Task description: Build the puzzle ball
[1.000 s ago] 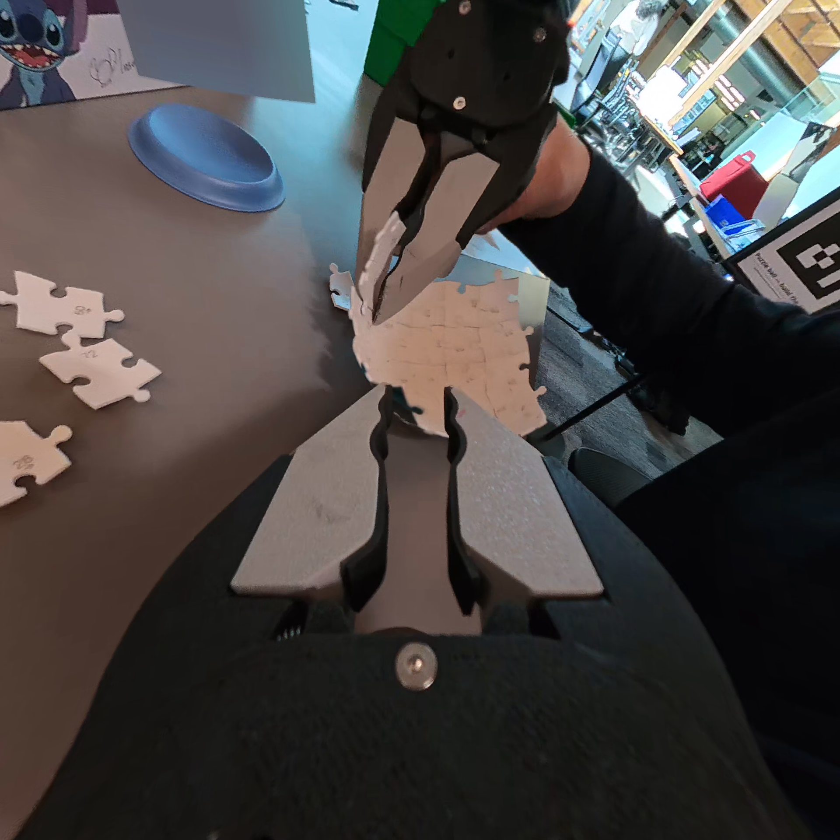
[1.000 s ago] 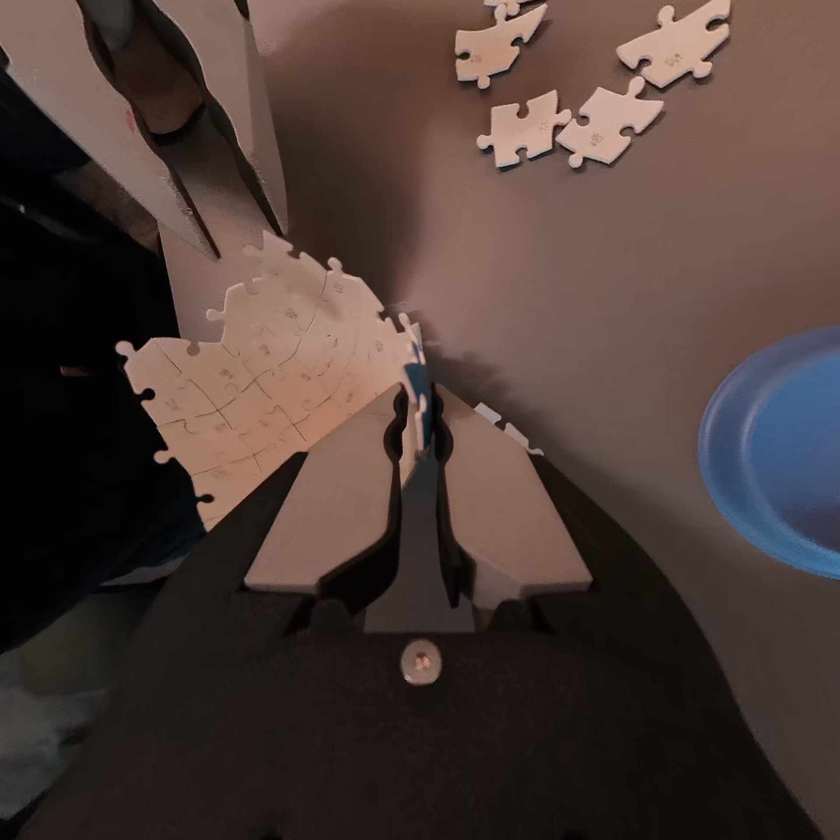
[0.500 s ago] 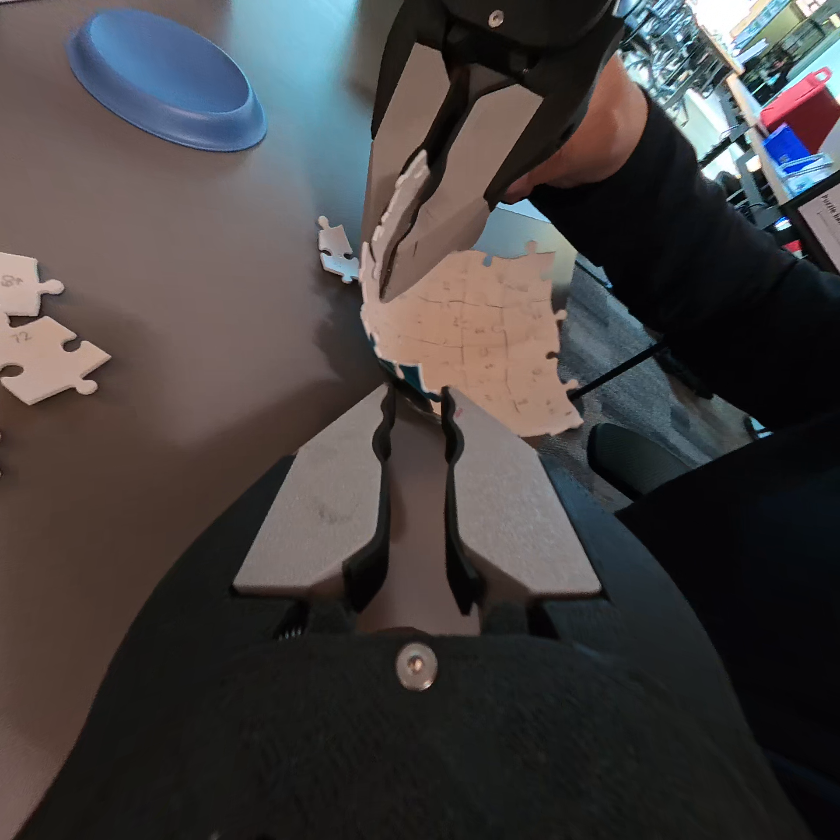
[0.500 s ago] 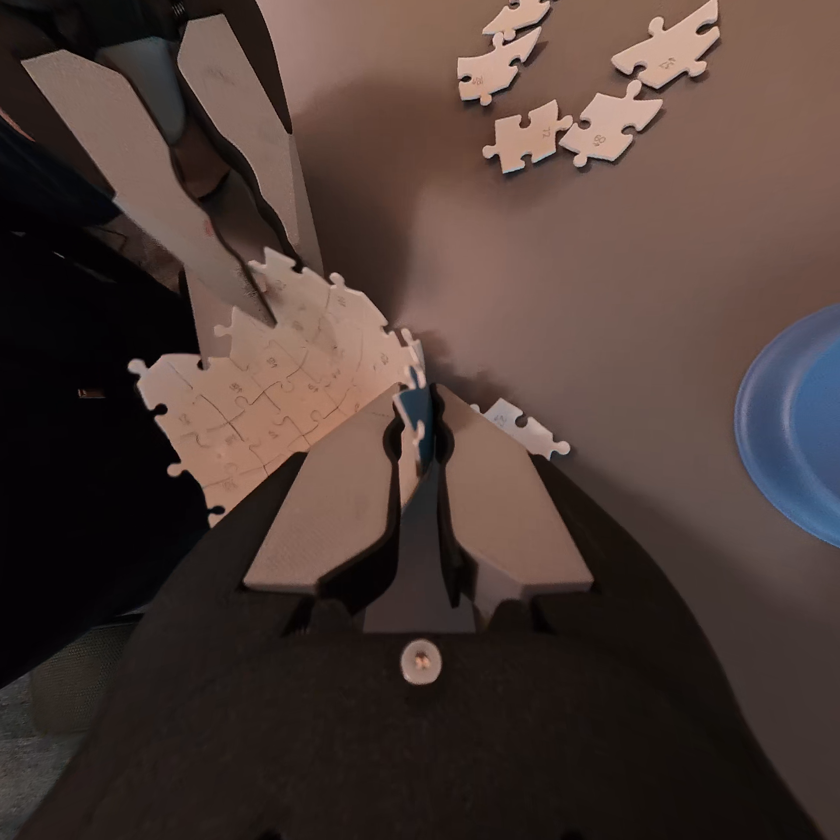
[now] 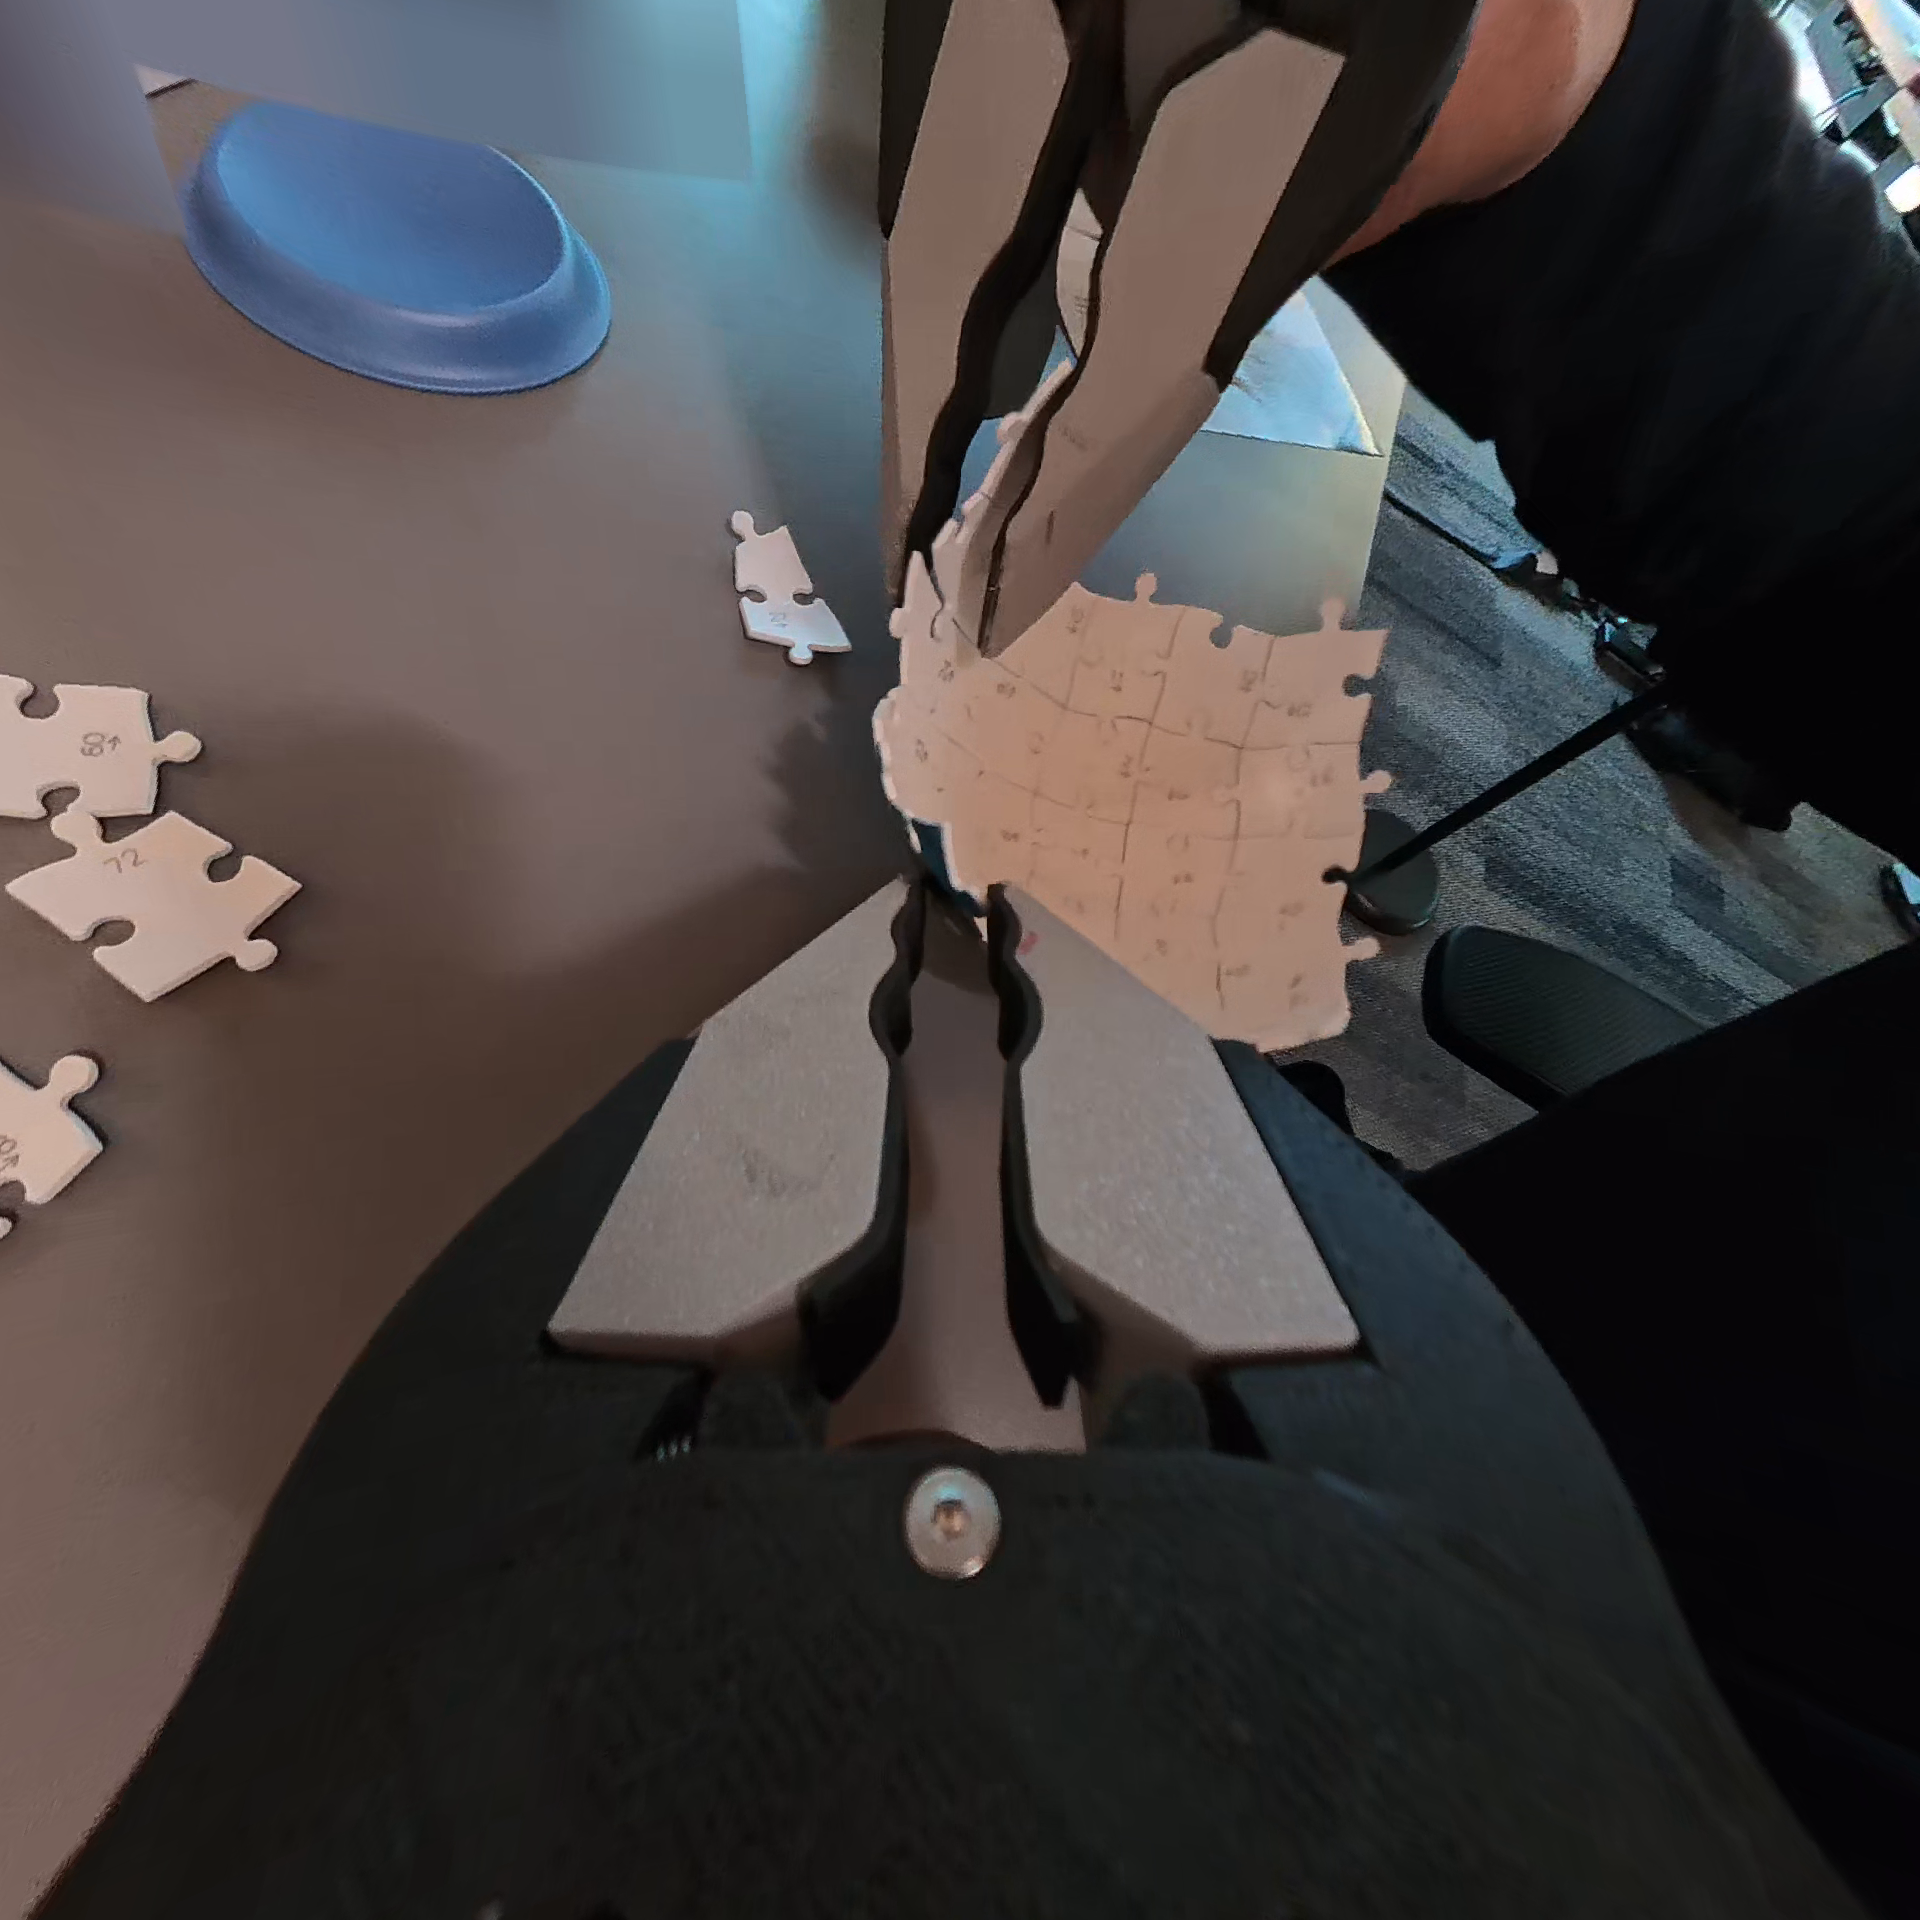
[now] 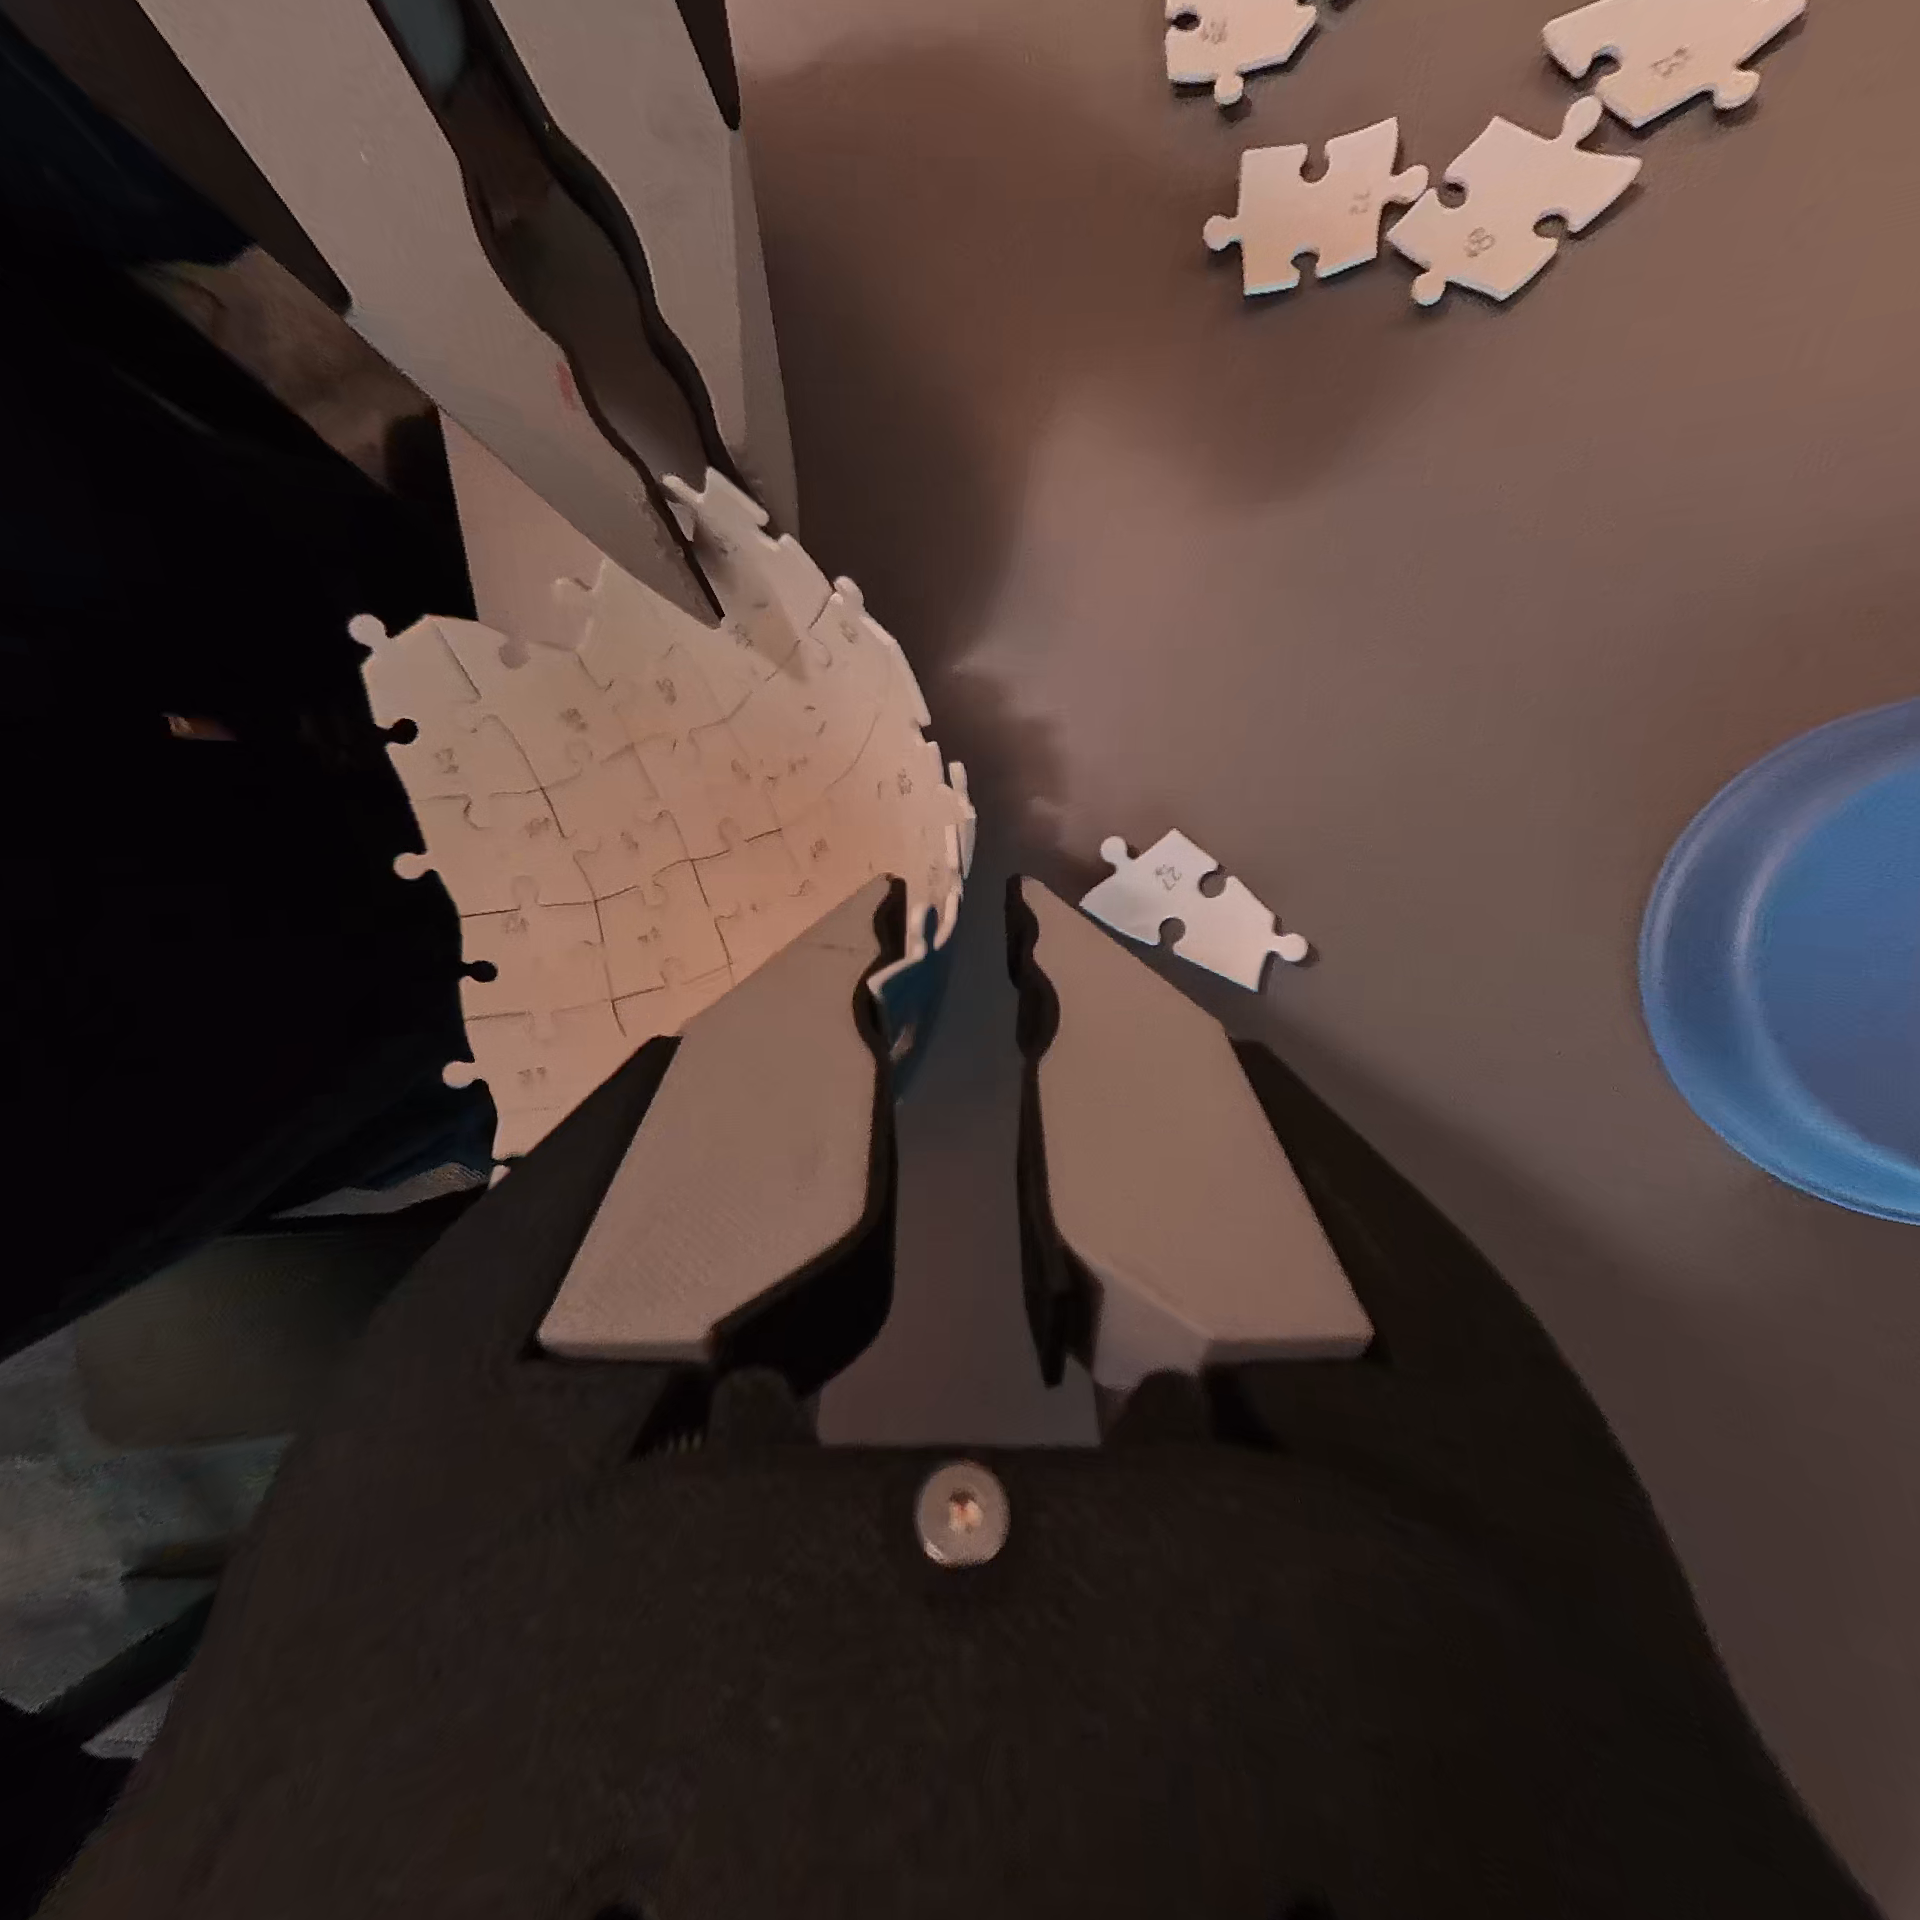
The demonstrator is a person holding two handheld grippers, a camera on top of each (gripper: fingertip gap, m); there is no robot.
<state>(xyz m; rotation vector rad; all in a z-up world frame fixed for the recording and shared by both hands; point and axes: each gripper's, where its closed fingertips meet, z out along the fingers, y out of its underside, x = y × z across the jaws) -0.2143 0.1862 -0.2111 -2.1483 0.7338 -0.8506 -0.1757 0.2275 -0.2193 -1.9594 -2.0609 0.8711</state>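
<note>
One curved white panel of joined puzzle pieces, held in the air at the grey counter edge. Nipped at its near edge by the narrowly closed left gripper. Right gripper slightly parted, panel rim against one finger only. Five loose white puzzle pieces: one at 2 o'clock, four at 1 o'clock. One round blue dish at 3 o'clock.
</note>
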